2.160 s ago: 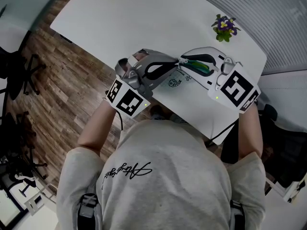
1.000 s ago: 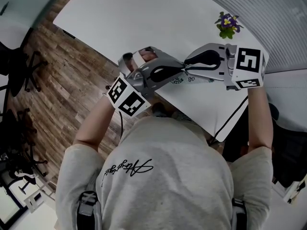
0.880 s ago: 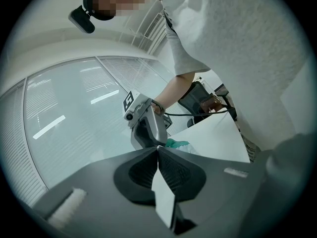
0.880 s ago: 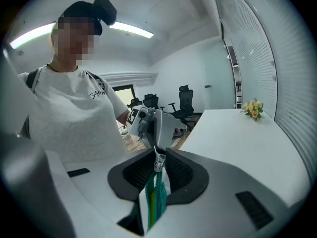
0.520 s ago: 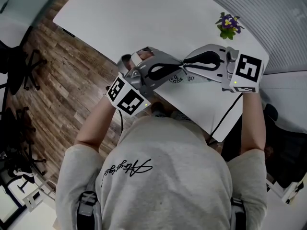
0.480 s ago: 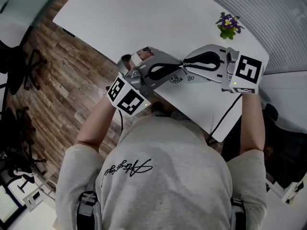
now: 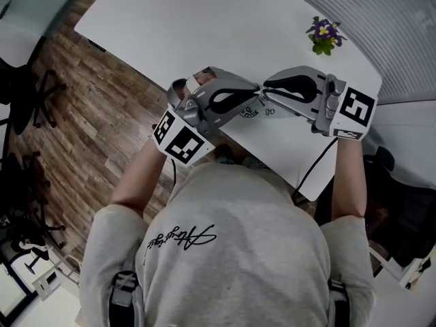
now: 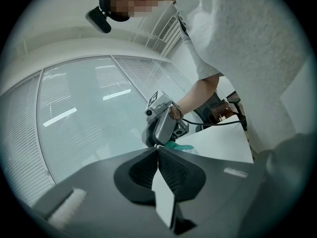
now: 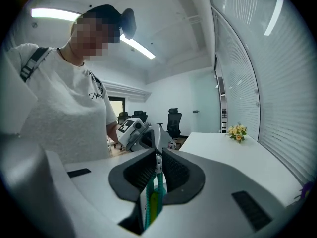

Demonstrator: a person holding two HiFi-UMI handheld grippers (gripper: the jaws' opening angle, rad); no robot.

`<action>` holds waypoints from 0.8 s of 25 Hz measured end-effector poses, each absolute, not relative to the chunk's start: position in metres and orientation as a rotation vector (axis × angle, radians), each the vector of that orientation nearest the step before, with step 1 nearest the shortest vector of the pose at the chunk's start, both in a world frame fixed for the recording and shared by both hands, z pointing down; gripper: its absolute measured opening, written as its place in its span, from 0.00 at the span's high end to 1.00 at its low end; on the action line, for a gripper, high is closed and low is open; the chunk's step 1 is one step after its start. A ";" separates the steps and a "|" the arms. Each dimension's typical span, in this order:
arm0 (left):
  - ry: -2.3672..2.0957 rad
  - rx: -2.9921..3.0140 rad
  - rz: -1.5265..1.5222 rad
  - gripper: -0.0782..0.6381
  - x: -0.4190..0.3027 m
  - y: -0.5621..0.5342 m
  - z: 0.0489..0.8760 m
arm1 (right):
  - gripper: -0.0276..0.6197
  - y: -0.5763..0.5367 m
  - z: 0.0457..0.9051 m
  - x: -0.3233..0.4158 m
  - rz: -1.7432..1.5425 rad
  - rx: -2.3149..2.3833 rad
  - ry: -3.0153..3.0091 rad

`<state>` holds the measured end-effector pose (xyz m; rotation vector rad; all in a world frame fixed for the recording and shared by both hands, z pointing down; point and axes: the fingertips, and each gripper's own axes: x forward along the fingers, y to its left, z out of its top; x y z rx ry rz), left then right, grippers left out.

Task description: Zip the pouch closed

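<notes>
**Head view.** We see the left tongs [image 7: 256, 90] and the right tongs [image 7: 266, 86] meeting tip to tip at the centre of the frame. They are over the near edge of the white oval surface [image 7: 204, 26]. The white printed pouch with a green zip [image 7: 255, 110] lies stretched between them, just below the tips. We cannot tell whether it touches the surface.

**Left gripper view.** At lower centre, the left tongs are clenched on a plain white edge of the pouch.

**Right gripper view.** The jaws of the right tongs have just been closing. They now pinch the small metal zip slider [image 9: 157, 165] at frame centre. The green zip tape and the white fabric run down from it toward the bottom edge.

**Surroundings.** A small pot of purple and yellow flowers [image 7: 322, 36] stands at the upper right of the head view, well apart from the pouch. Brown wooden floor [image 7: 82, 114] fills the left side.
</notes>
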<state>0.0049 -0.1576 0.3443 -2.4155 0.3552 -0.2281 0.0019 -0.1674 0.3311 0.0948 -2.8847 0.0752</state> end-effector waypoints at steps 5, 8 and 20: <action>0.369 -2.425 -0.225 0.89 0.002 -0.159 0.345 | 0.90 -0.174 0.325 0.012 0.144 0.144 -2.987; 0.377 -2.434 -0.220 0.89 0.000 -0.160 0.344 | 0.91 -0.178 0.320 0.019 0.164 0.178 -3.026; 0.417 -2.407 -0.266 0.89 -0.008 -0.165 0.347 | 0.93 -0.185 0.332 0.024 0.129 0.361 -2.973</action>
